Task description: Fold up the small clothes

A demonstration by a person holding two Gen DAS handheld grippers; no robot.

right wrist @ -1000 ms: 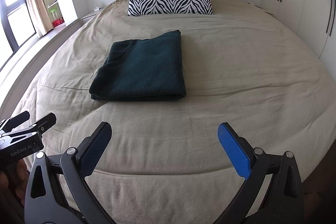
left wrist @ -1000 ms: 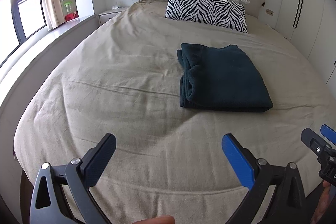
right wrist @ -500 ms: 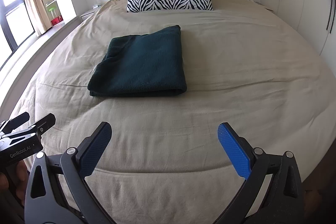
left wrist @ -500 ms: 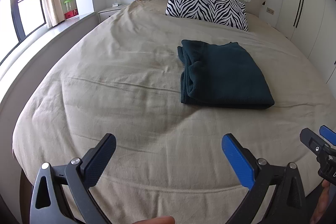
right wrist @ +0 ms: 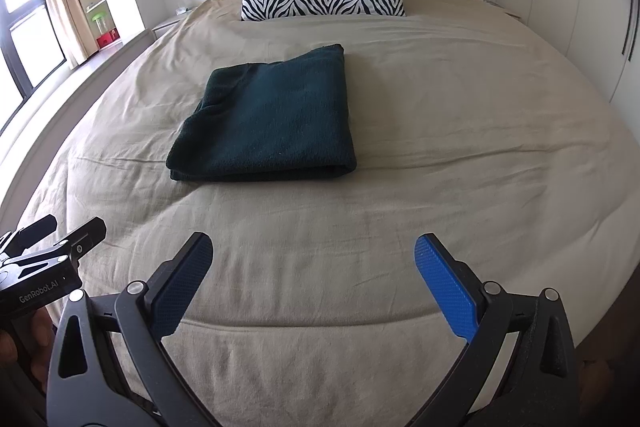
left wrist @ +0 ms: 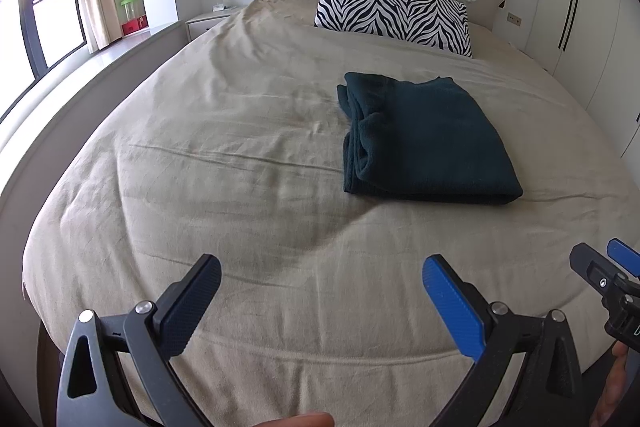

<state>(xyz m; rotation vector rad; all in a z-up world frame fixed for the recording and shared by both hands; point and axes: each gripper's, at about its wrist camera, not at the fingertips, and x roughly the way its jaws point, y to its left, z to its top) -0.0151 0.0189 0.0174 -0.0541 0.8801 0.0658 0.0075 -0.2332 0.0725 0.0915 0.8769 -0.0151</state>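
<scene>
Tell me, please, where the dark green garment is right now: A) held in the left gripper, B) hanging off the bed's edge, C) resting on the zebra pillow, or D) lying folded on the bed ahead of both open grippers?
D: the dark green garment lies folded on the bed, apart from the left gripper and right gripper.

The right hand-held gripper [left wrist: 612,263] is showing only partly at the left wrist view's right edge, its jaw spread unreadable there. The bed [right wrist: 440,131] is running out of frame below. Small items on the window shelf [left wrist: 132,15] are appearing too tiny to identify.
</scene>
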